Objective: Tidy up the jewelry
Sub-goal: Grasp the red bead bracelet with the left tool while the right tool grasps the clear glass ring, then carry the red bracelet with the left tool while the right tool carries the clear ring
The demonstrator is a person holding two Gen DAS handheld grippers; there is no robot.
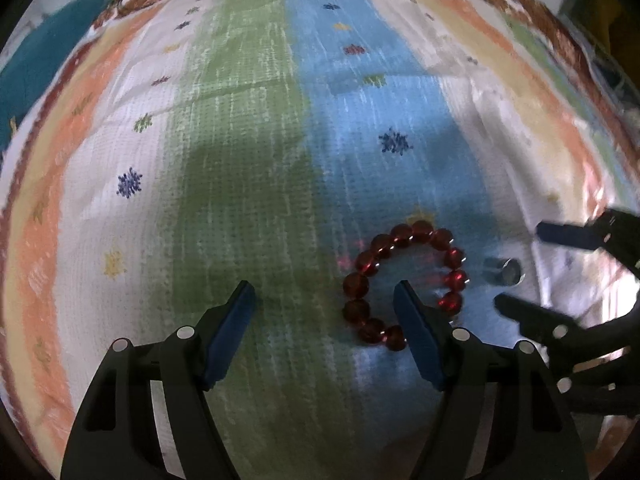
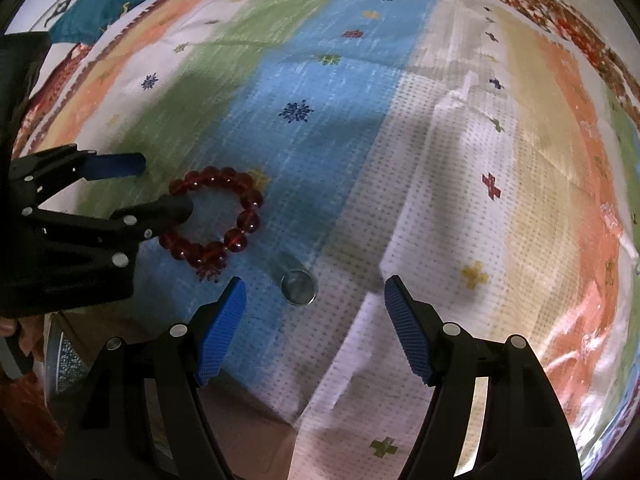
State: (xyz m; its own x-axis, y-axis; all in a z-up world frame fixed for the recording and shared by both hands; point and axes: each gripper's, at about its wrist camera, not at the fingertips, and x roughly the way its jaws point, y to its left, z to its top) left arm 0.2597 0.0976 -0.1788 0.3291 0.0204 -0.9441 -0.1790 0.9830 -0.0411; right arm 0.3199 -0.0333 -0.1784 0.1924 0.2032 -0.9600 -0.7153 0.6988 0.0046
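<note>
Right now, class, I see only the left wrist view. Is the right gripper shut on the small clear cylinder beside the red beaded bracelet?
Observer: No. The right gripper is open, and the small clear cylinder lies untouched between its fingertips, nearer the left one.
Operator: Where does the cloth end?
Observer: The striped woven cloth ends just under the right gripper, and a brown surface shows beyond its edge.

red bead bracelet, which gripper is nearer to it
Left. The left gripper is open, one finger tip inside the loop of the red bead bracelet. The right gripper is open beside it, around the small clear cylinder, not touching the beads.
</note>
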